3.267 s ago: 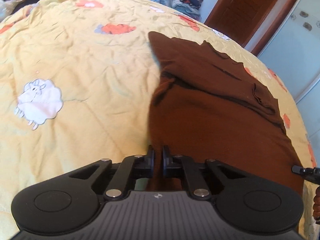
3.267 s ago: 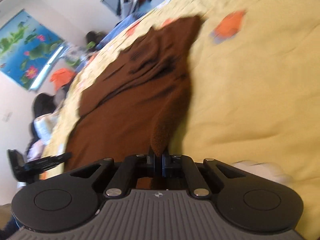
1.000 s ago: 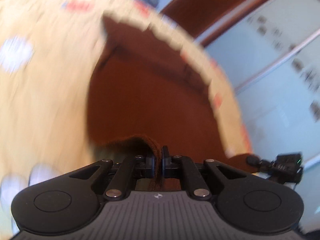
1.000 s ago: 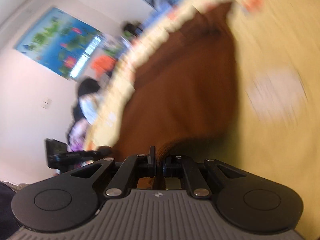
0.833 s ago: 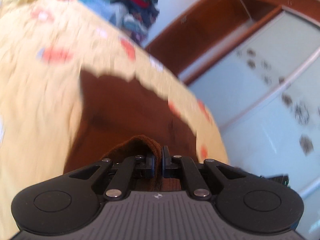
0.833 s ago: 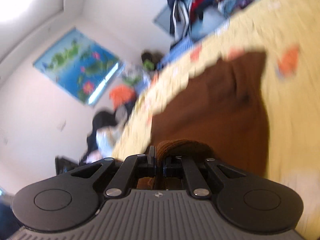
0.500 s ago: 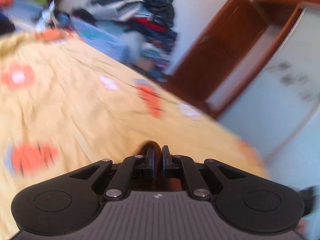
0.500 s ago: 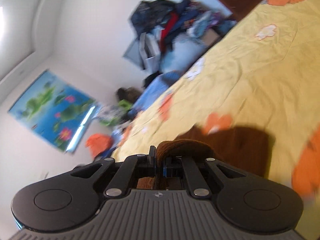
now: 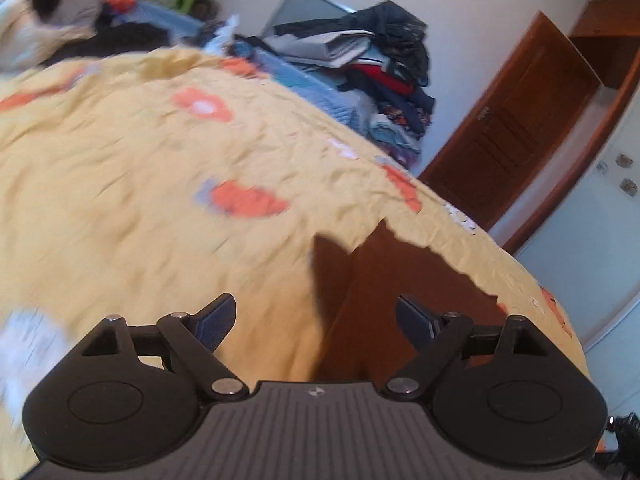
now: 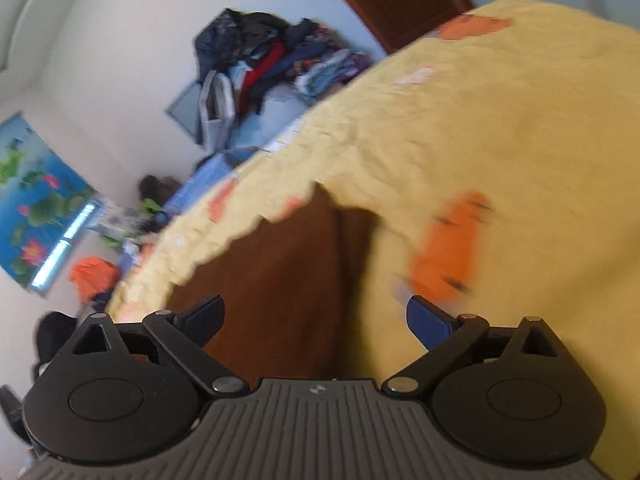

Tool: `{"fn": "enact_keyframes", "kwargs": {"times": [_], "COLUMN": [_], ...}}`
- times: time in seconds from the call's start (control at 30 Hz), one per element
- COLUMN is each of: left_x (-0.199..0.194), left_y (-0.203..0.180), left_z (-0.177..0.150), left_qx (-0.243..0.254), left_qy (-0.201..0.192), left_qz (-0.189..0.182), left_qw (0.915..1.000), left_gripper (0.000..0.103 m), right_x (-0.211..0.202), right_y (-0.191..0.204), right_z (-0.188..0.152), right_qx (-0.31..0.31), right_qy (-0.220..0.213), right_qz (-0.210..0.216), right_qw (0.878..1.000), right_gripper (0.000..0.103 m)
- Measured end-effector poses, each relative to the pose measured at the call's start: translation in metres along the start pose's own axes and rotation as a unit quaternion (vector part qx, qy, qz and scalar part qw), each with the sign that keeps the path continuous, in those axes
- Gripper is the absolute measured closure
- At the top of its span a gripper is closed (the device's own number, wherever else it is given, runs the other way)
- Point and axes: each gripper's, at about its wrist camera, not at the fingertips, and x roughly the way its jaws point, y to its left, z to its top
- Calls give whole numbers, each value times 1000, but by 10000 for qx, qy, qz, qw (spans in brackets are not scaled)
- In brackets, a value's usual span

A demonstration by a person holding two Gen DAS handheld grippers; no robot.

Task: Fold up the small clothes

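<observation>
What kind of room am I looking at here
Most likely a bedroom. A brown garment lies on a bed covered with a yellow quilt, a pile of clothes sits beyond it, and there is a wooden door.

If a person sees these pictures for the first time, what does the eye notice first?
The brown garment lies on the yellow quilt, just ahead of the wide-open left gripper. The right gripper is open too, above the same cloth. Behind the bed, a pile of clothes leans against the wall.
</observation>
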Motion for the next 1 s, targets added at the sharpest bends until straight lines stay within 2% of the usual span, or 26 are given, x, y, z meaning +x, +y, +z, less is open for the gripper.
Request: {"fn": "enact_keyframes", "kwargs": {"times": [0.07,0.1,0.13,0.17,0.23,0.27,0.3,0.33,0.37,0.4,0.47,0.53,0.63,0.77,0.87,0.93,1.0], "left_x": [-2,3,6,10,25,32,37,46,53,54,51,38,4,-47,-68,-73,-77], "left_y": [14,16,12,5,-8,-13,-17,-21,-21,-18,-14,-11,-11,2,15,25,24], "left_z": [-14,-21,-25,-26,-24,-22,-24,-21,-18,-17,-14,-13,-16,-36,-53,-51,-32], "left_qx": [-424,-642,-563,-486,-413,-411,-339,-295,-377,-525,-561,-511,-294,-77,522,724,827], "left_qy": [266,496,360,397,554,525,481,601,803,804,900,873,911,1151,1322,1264,892], "left_qz": [26,-114,-149,-111,-276,-241,-53,125,161,156,129,7,-187,-330,-276,99,312], "left_qw": [9987,9966,9977,9980,9972,9975,9982,9977,9959,9953,9943,9949,9952,9928,9895,9893,9921], "left_gripper": [15,16,14,14,15,20,32,75,85,86,96,97,97,97,92,88,88], "right_x": [-13,-17,-21,-20,-9,2,12,21,33,45,47,36,8,-43,-71,-82,-92], "right_y": [-17,-20,-18,-16,-5,1,5,10,16,18,19,22,24,27,30,29,22], "right_z": [-18,-27,-33,-36,-36,-32,-30,-30,-28,-29,-31,-30,-33,-55,-81,-92,-83], "right_qx": [304,414,394,411,517,633,714,665,532,450,374,283,84,-187,-392,-444,-333], "right_qy": [-10,11,-22,17,162,260,345,470,645,836,831,842,806,1038,1313,1384,1105], "right_qz": [-89,-3,92,146,374,534,653,688,608,468,586,586,778,1033,1075,794,704], "right_qw": [9995,9991,9992,9990,9978,9962,9947,9943,9946,9944,9941,9943,9937,9890,9847,9862,9908], "right_gripper": [5,4,4,4,7,10,21,55,78,84,83,84,84,84,81,50,33]}}
